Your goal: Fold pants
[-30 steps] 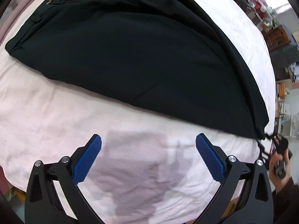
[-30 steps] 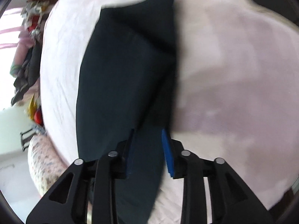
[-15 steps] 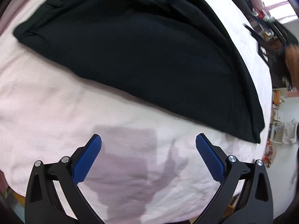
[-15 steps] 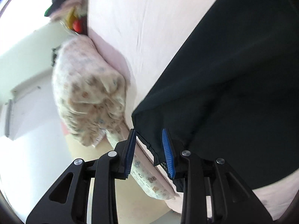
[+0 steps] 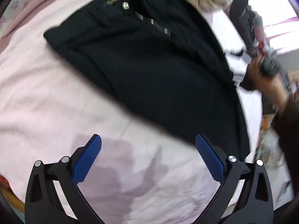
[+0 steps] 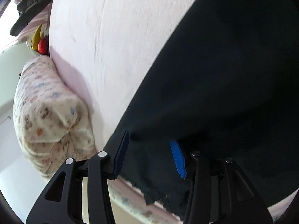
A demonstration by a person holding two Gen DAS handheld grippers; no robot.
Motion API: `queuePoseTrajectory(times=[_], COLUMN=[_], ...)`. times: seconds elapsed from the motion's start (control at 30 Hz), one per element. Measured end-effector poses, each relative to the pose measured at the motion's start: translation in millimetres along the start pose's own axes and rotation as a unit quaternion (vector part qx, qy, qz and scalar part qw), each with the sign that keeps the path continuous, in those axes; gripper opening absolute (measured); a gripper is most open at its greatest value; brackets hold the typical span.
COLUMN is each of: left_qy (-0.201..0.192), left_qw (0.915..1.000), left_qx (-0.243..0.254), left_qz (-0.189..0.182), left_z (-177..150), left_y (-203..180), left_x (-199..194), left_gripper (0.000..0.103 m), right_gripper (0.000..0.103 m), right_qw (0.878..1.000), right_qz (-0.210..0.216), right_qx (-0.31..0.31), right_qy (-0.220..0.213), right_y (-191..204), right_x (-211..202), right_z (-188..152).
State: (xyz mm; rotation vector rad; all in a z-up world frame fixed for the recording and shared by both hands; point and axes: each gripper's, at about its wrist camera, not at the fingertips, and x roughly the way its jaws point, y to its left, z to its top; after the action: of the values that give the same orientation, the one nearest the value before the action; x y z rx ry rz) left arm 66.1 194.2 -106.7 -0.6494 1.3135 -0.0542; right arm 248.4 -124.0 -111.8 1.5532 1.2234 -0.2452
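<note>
A bed [image 5: 46,93] covered in a pale pink sheet fills both views, with a rolled, flower-patterned quilt [image 6: 50,112] lying along its edge and a cluttered room beyond it. The black pants [image 5: 158,71] lie spread flat on the sheet, folded lengthwise, the waistband with its metal button [image 5: 125,5] at the far end in the left wrist view.

The left tongs [image 5: 148,156] hang over bare sheet just short of the near edge of the pants; they are spread wide with nothing between the blue pads [image 5: 87,158], and their shadow falls on the sheet below. The right-hand fingertip sits just at the dark edge of the cloth, but whether it touches cannot be told.

At the right rim of that view a hand [image 5: 265,78] in a dark sleeve grips the handle of the other tool, beside the far long edge of the pants.

The right tongs [image 6: 149,155] are over the hem end of the pants [image 6: 214,74], near the edge of the bed. Their jaws have just been opening: the ragged hem lies between and under the pads [image 6: 177,158], yet a gap shows on both sides, so the cloth is released rather than pinched.
</note>
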Motion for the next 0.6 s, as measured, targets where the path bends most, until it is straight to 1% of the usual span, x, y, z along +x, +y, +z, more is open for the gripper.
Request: queuePoseTrajectory(times=[0.03, 0.07, 0.1, 0.17, 0.2, 0.23, 0.3, 0.33, 0.37, 0.4, 0.47, 0.53, 0.6], left_qy=[-0.008, -0.018, -0.033, -0.054, -0.058, -0.060, -0.058, -0.056, -0.056, -0.058, -0.063, -0.064, -0.051], left_qw=[1.0000, 0.9998, 0.9994, 0.9985, 0.9982, 0.9980, 0.9974, 0.9966, 0.9950, 0.9937, 0.9907, 0.9890, 0.9875], left_qx=[-0.004, -0.007, -0.007, -0.007, -0.010, -0.015, -0.035, -0.045, -0.056, -0.060, -0.065, -0.064, -0.066], left_qz=[-0.003, -0.005, -0.005, -0.005, -0.004, -0.005, -0.025, -0.041, -0.061, -0.075, -0.102, -0.117, -0.133], left_z=[10, 19, 35, 59, 70, 82, 109, 121, 139, 150, 182, 205, 232], left_y=[2, 3, 5, 6, 5, 5, 9, 11, 7, 3, -10, -23, -40], left_x=[-4, -8, -14, -20, -20, -20, -21, -21, -20, -19, -19, -15, -5], left_gripper=[0.101, 0.101, 0.101, 0.101, 0.101, 0.101, 0.101, 0.101, 0.101, 0.101, 0.101, 0.101, 0.101], right_gripper=[0.033, 0.012, 0.007, 0.005, 0.005, 0.005, 0.005, 0.005, 0.005, 0.005, 0.005, 0.005, 0.005], right_qw=[1.000, 0.999, 0.999, 0.997, 0.996, 0.994, 0.990, 0.985, 0.981, 0.978, 0.971, 0.967, 0.962], right_qz=[0.007, 0.017, 0.023, 0.036, 0.043, 0.060, 0.091, 0.111, 0.121, 0.127, 0.117, 0.104, 0.096], right_qx=[-0.002, -0.015, -0.027, -0.062, -0.074, -0.087, -0.110, -0.130, -0.146, -0.164, -0.202, -0.227, -0.249], right_qy=[-0.015, -0.028, -0.029, -0.019, -0.013, -0.004, 0.011, 0.022, 0.029, 0.034, 0.043, 0.054, 0.056], right_y=[-2, -2, 0, 3, 1, -1, -7, -11, -15, -19, -30, -44, -53], right_x=[-5, -9, -10, -15, -18, -25, -37, -46, -53, -60, -72, -79, -86], right_z=[1, 2, 2, -3, -6, -10, -20, -27, -32, -38, -50, -60, -68])
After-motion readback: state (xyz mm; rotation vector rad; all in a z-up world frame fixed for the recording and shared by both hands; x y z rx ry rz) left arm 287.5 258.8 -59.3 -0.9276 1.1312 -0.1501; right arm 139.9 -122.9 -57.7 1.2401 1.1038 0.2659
